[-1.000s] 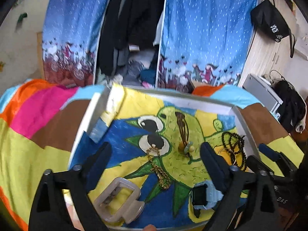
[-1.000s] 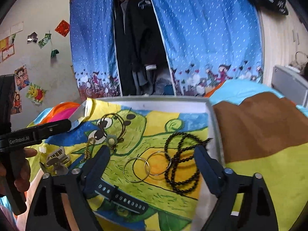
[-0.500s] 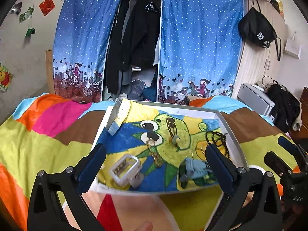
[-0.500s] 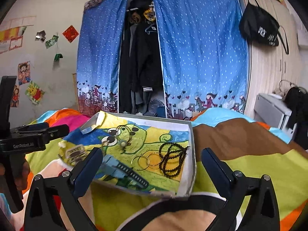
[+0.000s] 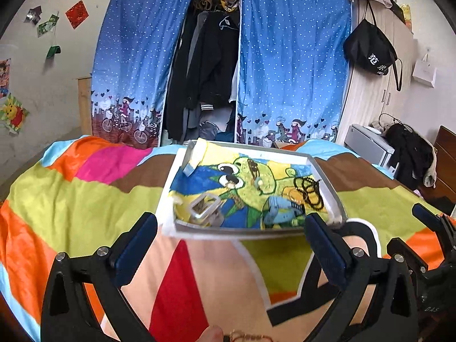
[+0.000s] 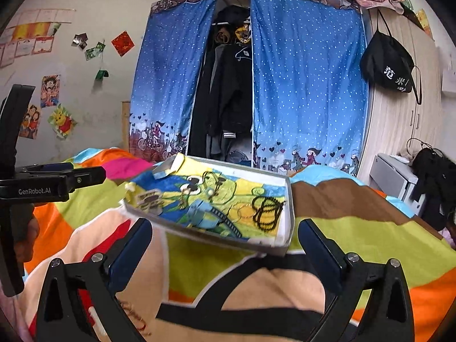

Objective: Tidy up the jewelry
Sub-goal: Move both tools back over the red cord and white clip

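A shallow grey tray lined with a cartoon drawing lies on the bright bedspread. In it are a black bead necklace, thin gold bangles, a blue watch, a gold chain, a pale hair claw and a dark pendant necklace. My left gripper is open, held back short of the tray's near edge. My right gripper is open too, nothing between its fingers. The left gripper shows at the left of the right wrist view.
A multicoloured bedspread covers the bed around the tray. Behind stand blue dotted curtains around an open wardrobe of dark clothes. A black bag hangs at the right. A small chain lies by a fingertip at the bottom edge.
Both grippers have pulled back and up from over the tray, which now looks smaller and farther away. Both stayed open, and the jewelry in the tray has not moved.
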A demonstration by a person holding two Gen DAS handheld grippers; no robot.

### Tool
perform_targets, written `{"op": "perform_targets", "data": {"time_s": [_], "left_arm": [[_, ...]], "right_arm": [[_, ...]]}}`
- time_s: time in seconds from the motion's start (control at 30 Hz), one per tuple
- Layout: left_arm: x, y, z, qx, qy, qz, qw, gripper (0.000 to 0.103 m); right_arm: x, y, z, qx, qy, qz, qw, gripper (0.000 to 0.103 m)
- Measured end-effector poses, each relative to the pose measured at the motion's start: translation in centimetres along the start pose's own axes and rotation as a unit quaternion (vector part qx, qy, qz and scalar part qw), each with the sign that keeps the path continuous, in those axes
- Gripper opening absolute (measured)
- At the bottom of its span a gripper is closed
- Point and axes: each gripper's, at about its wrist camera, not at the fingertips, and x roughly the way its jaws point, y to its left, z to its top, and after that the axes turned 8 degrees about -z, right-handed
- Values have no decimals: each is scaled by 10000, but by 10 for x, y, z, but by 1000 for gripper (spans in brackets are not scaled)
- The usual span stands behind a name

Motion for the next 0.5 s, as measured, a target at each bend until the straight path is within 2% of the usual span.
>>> {"op": "perform_targets", "data": {"time_s": [0.27, 0.5], "left_arm": [[-47, -1, -38, -113, -196, 54, 9997, 101], [-72, 1, -63, -124, -86, -1, 9999, 101]], "right_arm": [[-36, 20, -24, -194, 143, -48, 9997, 103], [-63, 31, -40, -195, 227, -87, 9995, 103]]}}
